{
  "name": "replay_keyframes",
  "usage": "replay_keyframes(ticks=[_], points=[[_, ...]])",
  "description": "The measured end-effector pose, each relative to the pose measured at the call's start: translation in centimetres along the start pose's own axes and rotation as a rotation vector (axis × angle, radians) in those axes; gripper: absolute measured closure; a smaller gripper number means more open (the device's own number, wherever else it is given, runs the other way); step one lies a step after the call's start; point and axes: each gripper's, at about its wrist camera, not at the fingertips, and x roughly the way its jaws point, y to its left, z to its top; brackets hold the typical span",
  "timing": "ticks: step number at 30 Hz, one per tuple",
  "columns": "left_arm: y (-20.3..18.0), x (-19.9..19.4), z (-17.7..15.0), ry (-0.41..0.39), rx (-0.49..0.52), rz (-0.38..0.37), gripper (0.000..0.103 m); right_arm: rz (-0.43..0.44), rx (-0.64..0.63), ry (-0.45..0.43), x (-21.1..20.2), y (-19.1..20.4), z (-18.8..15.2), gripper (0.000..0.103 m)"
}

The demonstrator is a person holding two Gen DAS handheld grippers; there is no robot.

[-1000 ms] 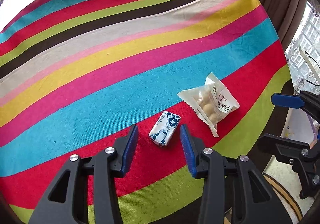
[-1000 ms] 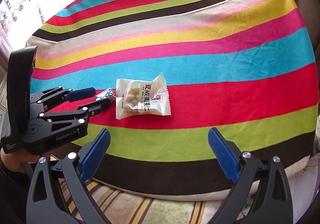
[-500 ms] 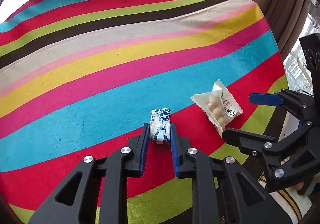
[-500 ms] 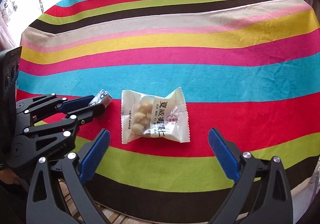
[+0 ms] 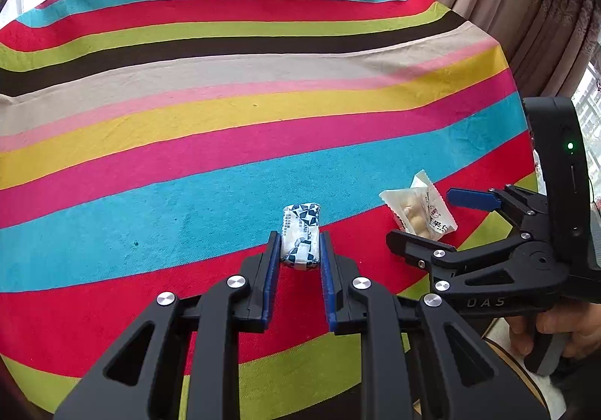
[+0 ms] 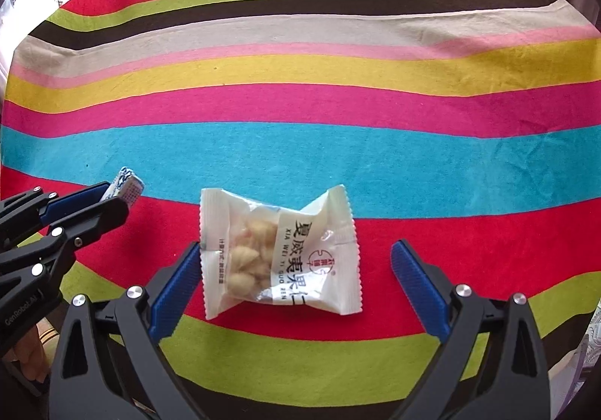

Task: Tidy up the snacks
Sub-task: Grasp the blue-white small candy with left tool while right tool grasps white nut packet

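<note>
Two snacks are lying on the striped cloth (image 5: 233,127) that is covering the surface, both near its front edge where the red band meets the blue one. Right tongs (image 6: 296,270) are standing spread wide, straddling the larger snack, a white nut packet (image 6: 280,255) lying flat on the red stripe; the left blue pad (image 6: 176,288) is sitting just at the packet's edge, the other pad well clear, so nothing is being squeezed. Left tongs (image 5: 299,251) are clenching the smaller snack, a blue-and-white wrapped candy (image 5: 301,236), with both pads pressing its sides. A hand (image 5: 563,330) is gripping the right tool's handle beyond the surface's edge.
</note>
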Motion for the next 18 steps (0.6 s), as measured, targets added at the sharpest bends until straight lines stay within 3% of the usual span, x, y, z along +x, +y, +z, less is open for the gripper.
replay_keyframes(ticks=[4,8,15,18], points=[[0.0,-0.3,0.0,-0.007,-0.008,0.004,0.085,-0.009,-0.009,-0.007,-0.1,0.0,-0.1,0.006],[-0.2,-0.4,0.1,-0.010,-0.013,0.007,0.085,-0.035,-0.009,-0.023,-0.7,-0.3,-0.4,0.027],[-1.1,-0.7,0.0,-0.007,-0.008,0.010,0.085,0.004,0.014,-0.047,-1.8,-1.1,-0.8,0.044],[-1.7,-0.8,0.0,-0.007,0.001,0.006,0.085,0.006,0.023,-0.049,-2.1,-1.4,-1.1,0.044]])
